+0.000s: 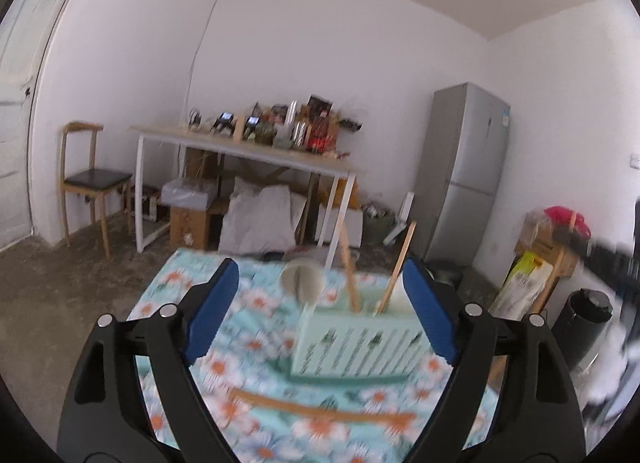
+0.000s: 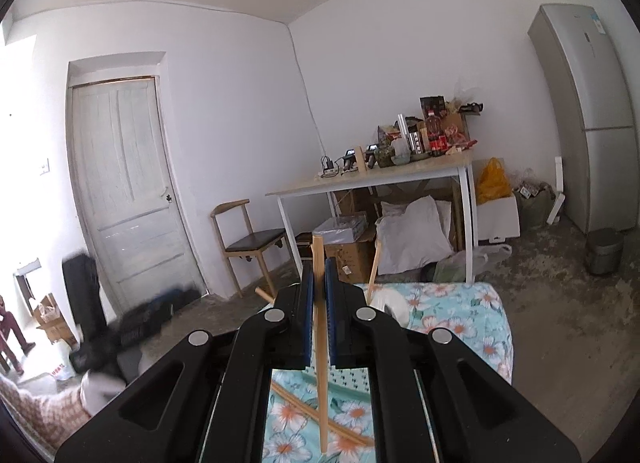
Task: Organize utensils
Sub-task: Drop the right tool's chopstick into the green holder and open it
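Pale green slotted plastic utensil holder (image 1: 354, 343) sits on the floral-cloth bench (image 1: 192, 295), two wooden chopsticks (image 1: 348, 275) already inside. Right gripper (image 2: 319, 303) is clamped on another wooden chopstick (image 2: 320, 363) — held mid-length, it could pivot and miss. Left gripper (image 1: 320, 315) gapes wide, empty, flanking the holder — might knock it over.

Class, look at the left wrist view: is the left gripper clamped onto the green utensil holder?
No. The left gripper stands wide open, its blue pads apart on either side of the green utensil holder, not pressing it.
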